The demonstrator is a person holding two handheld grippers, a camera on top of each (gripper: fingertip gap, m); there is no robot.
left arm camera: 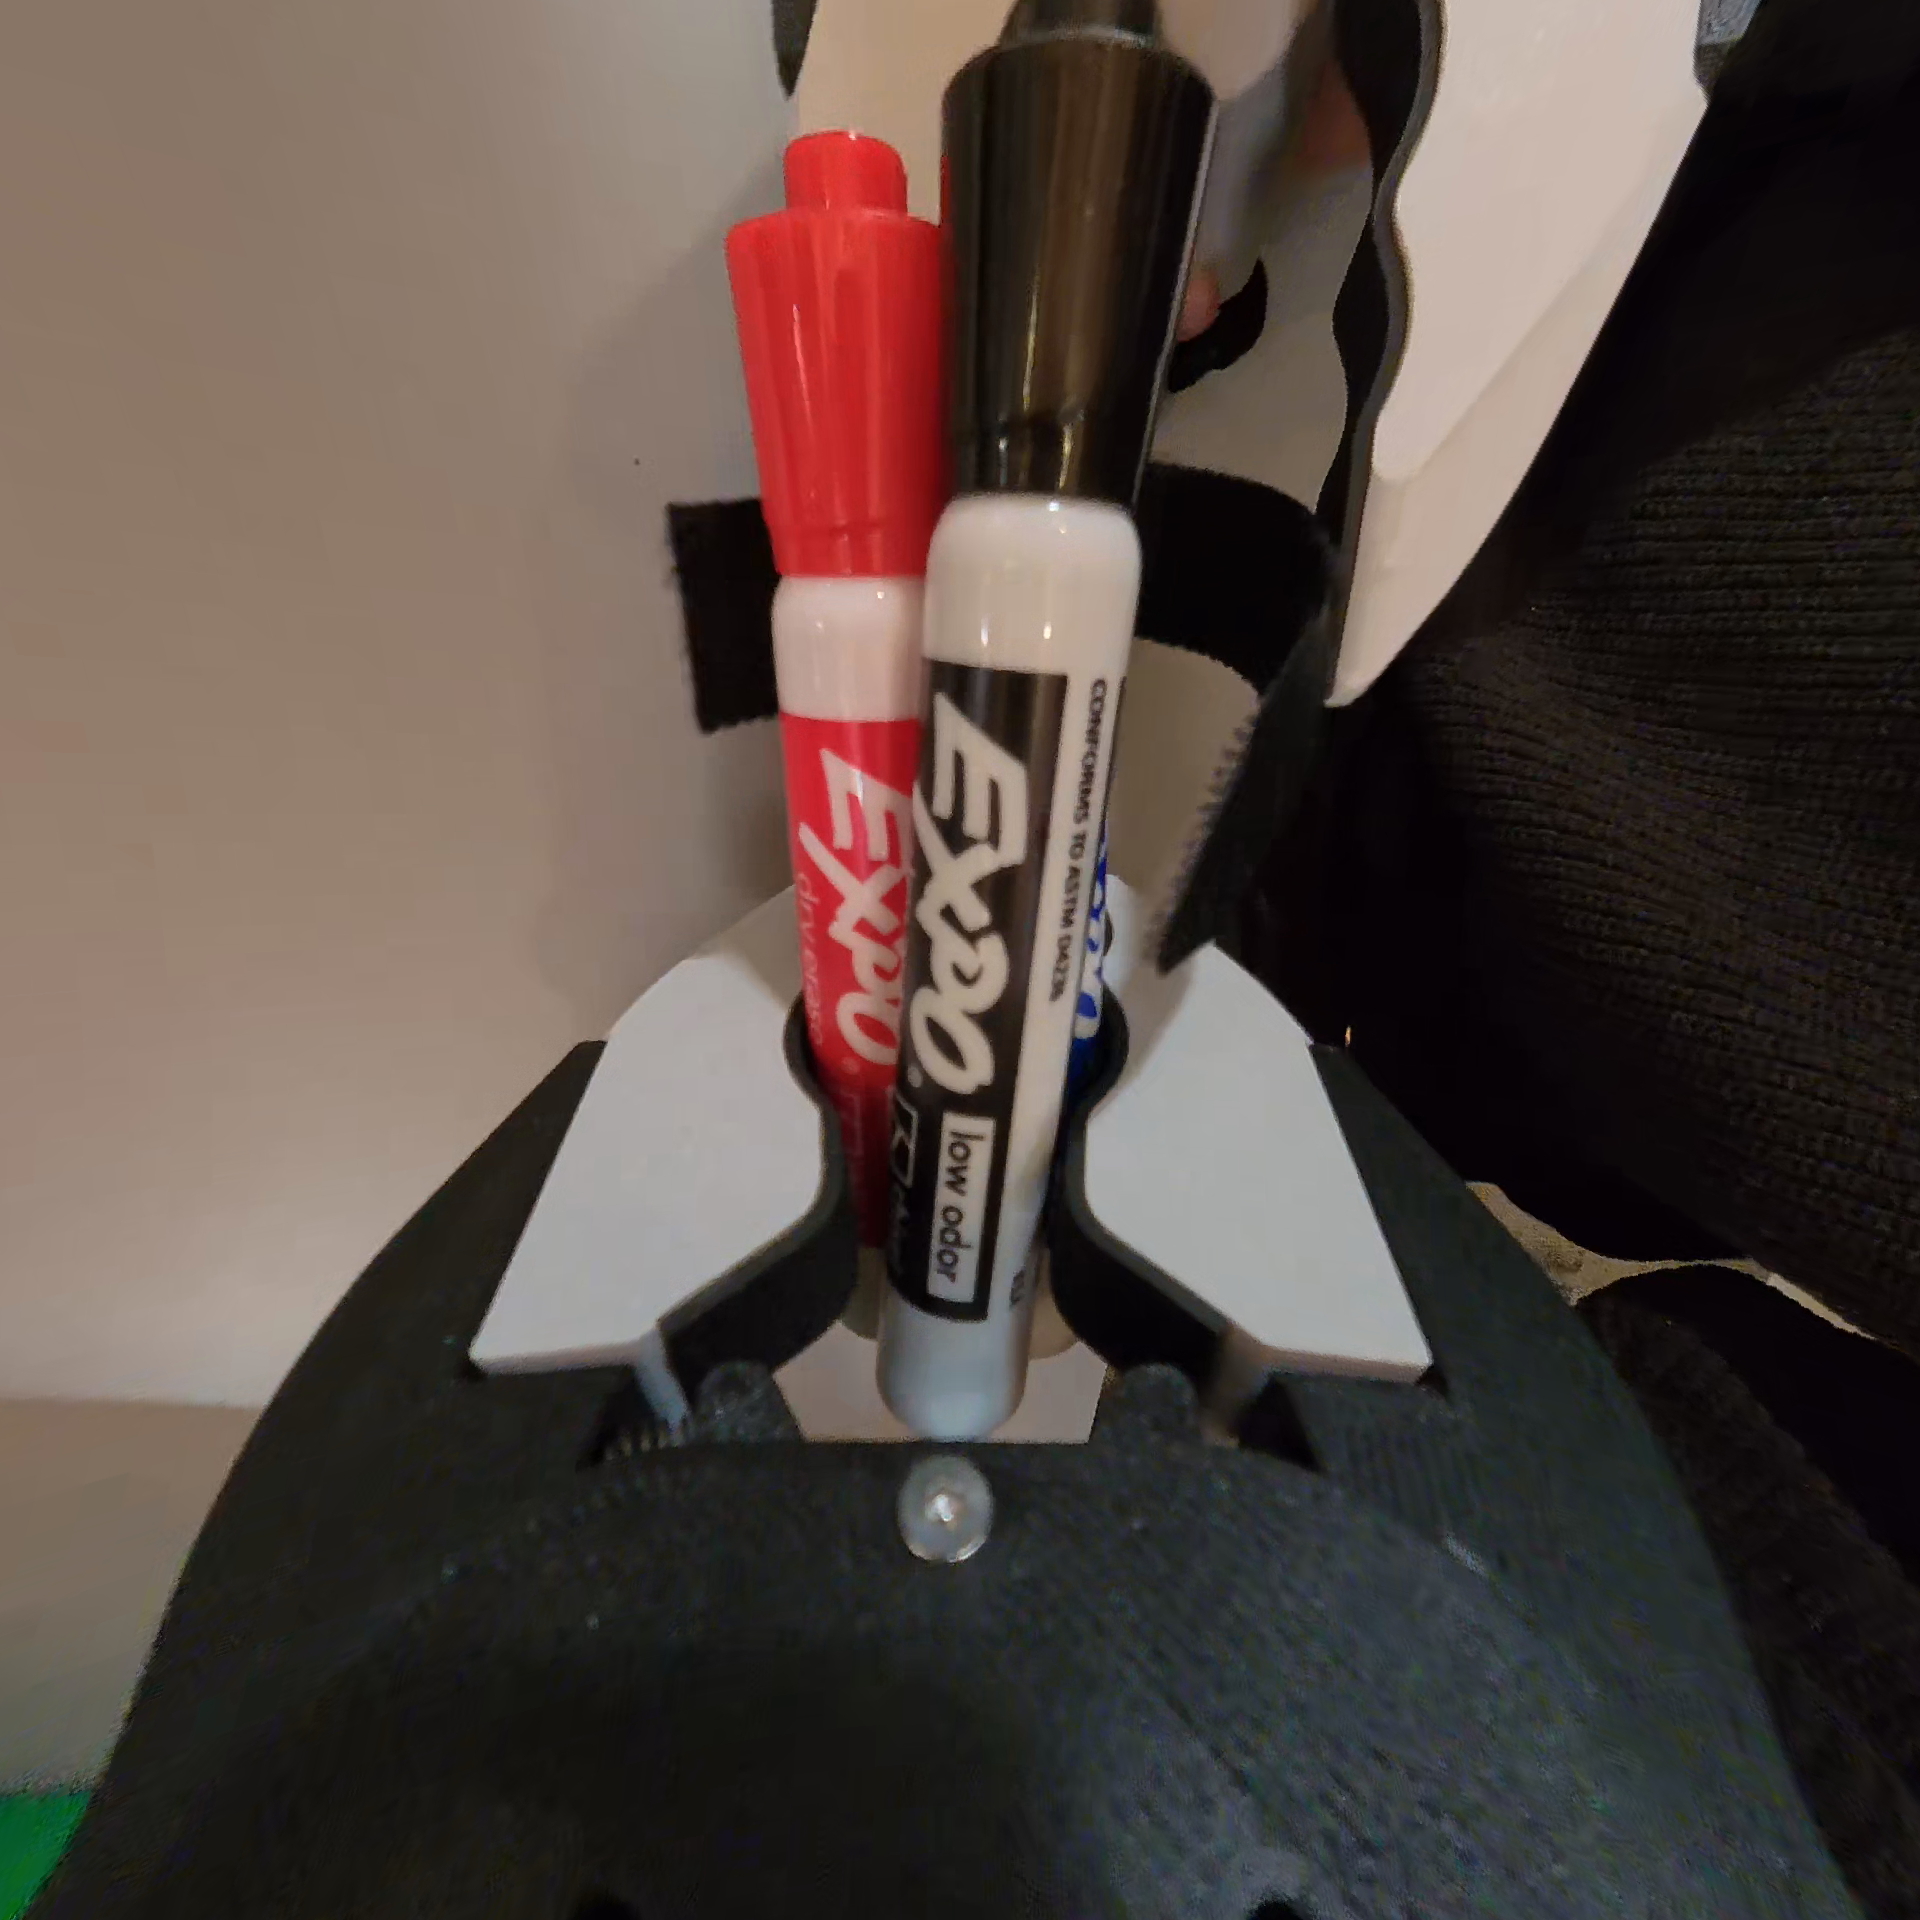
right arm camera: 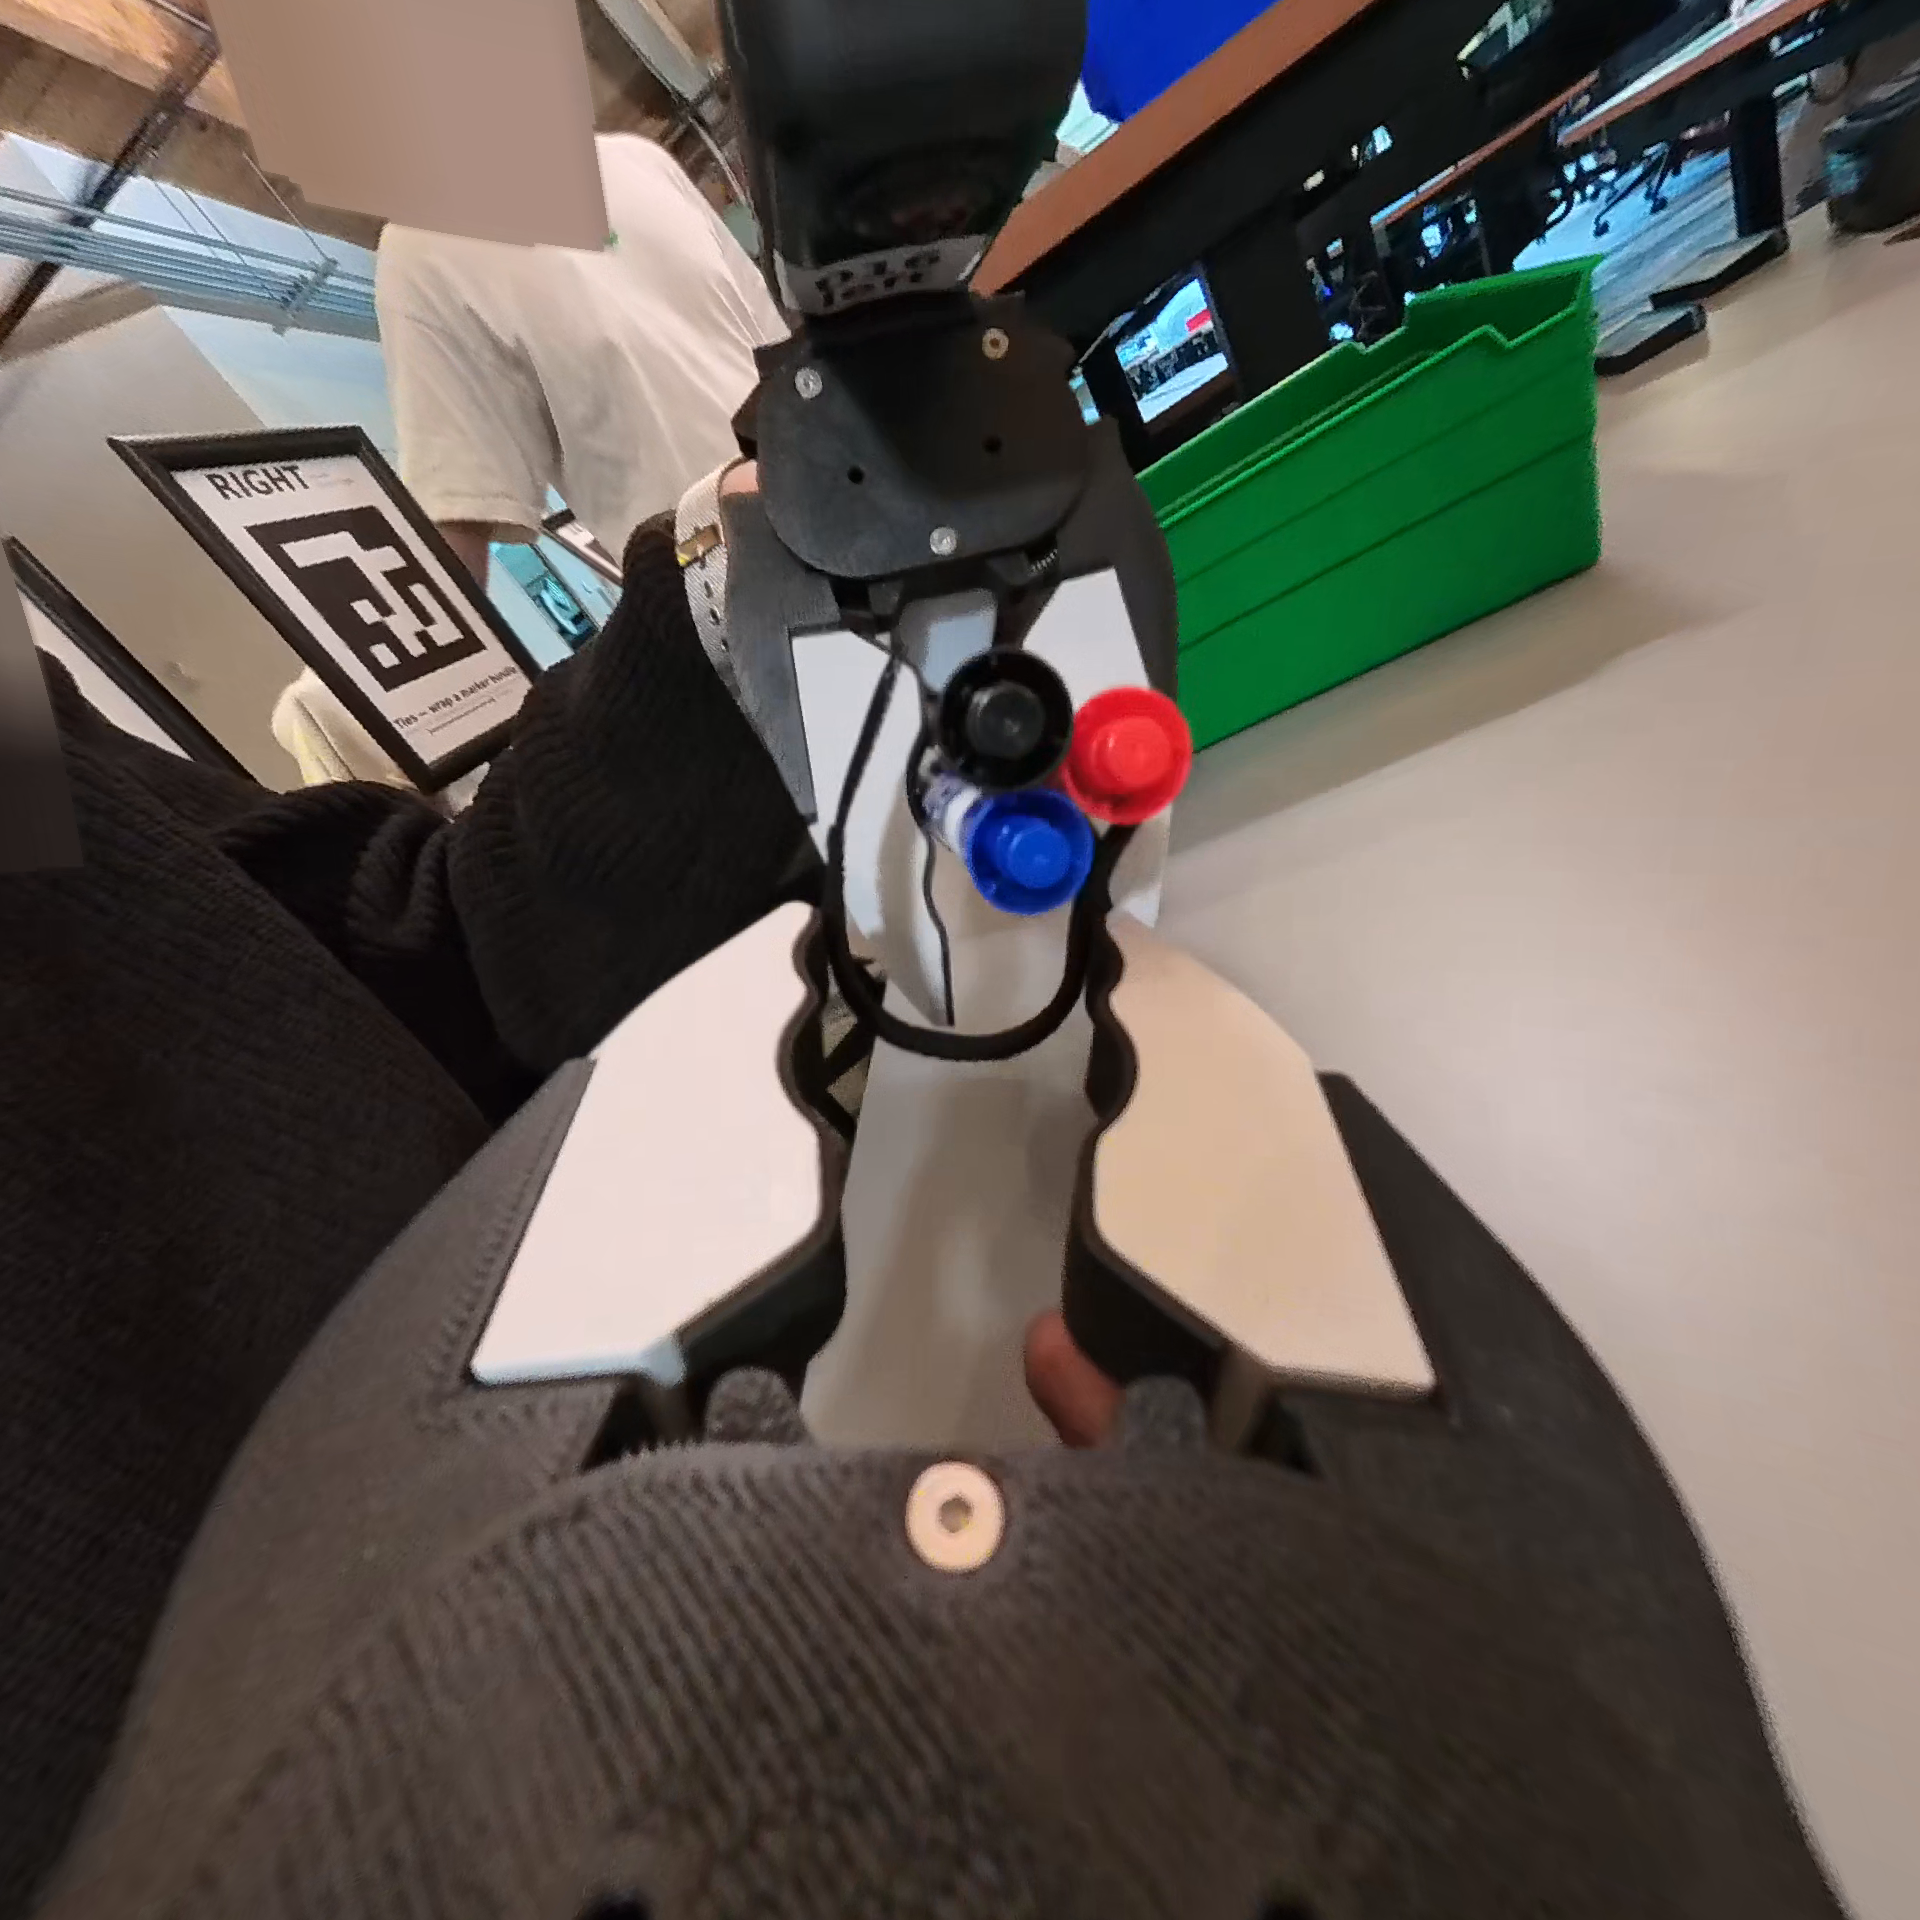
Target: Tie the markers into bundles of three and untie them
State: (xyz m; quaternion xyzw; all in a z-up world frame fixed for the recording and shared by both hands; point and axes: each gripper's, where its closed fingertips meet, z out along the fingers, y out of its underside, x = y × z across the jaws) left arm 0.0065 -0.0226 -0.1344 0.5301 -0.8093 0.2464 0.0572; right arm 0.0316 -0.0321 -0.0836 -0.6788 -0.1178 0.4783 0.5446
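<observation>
**Three markers clamped in the left tool, strap looped in front of the right**

Centre of the left wrist view: left tool (left arm camera: 961, 1049) pressed in on a bundle of three markers, white fingers hugging the barrels from both sides. Black-capped white marker (left arm camera: 1023, 831) in front, running up the middle of the frame. Red-capped marker (left arm camera: 842, 665) just beside it on the left, touching. Only a sliver of the blue marker (left arm camera: 1096, 966) peeking out behind the black one, right of centre. Flat black fabric strap (left arm camera: 1236, 758) passing behind the barrels, one end poking out left of the red marker, the other curling down toward the right. Pale beige counter (left arm camera: 312, 623) filling the left half. Upper right of that frame: white fingers of the right tool (left arm camera: 1351, 208), near the marker caps.

Over to the right wrist view: same bundle seen cap-on, mid-frame, held by the far black-bodied left tool. Right tool's own white fingers spread apart in the lower centre, the strap's loop sagging between their tips, just beneath the caps. Whether actually gripping the strap: cannot tell. Dark knitted sleeve (right arm camera: 364, 935) along the left edge. Green plastic bin (right arm camera: 1382, 520) on the counter, upper right. Black-framed marker card (right arm camera: 332, 592) at upper left, a person in a pale shirt (right arm camera: 540, 353) behind it.
</observation>
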